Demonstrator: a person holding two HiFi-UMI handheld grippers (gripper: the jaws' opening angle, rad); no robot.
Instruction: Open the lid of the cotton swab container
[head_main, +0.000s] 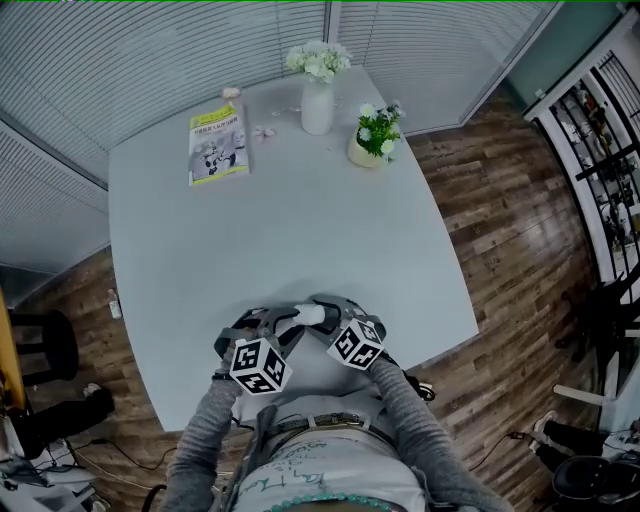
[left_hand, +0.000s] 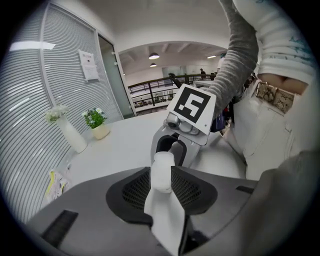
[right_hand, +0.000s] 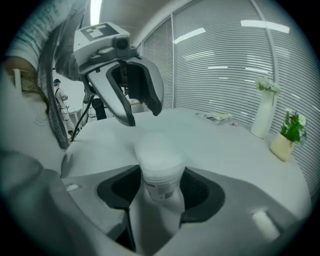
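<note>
Right gripper view: the right gripper (right_hand: 160, 192) has its jaws closed on the body of a white cotton swab container (right_hand: 161, 175), held just above a pale grey table (right_hand: 225, 150). The container's long axis runs straight along the jaws. Its frosted lid (right_hand: 159, 150) is at the far end, pointing away from this gripper, and looks seated. A printed label wraps the body just under the lid, but the print is too blurred to read.

Left gripper view: the left gripper (left_hand: 162, 182) faces the right one at close range. Its jaws are drawn narrow around a small white rounded piece (left_hand: 162, 172); I cannot tell what that piece is.

Head view: both grippers meet at the table's near edge, directly in front of the person. The lid end points toward the left gripper, so that gripper is likely the nearer one to take it, pulling along the container's axis while the right holds the body.

On the far side of the table lies a yellow-green booklet (head_main: 218, 145). Its cover text is too small to read. The marker cubes show only black-and-white squares.
</note>
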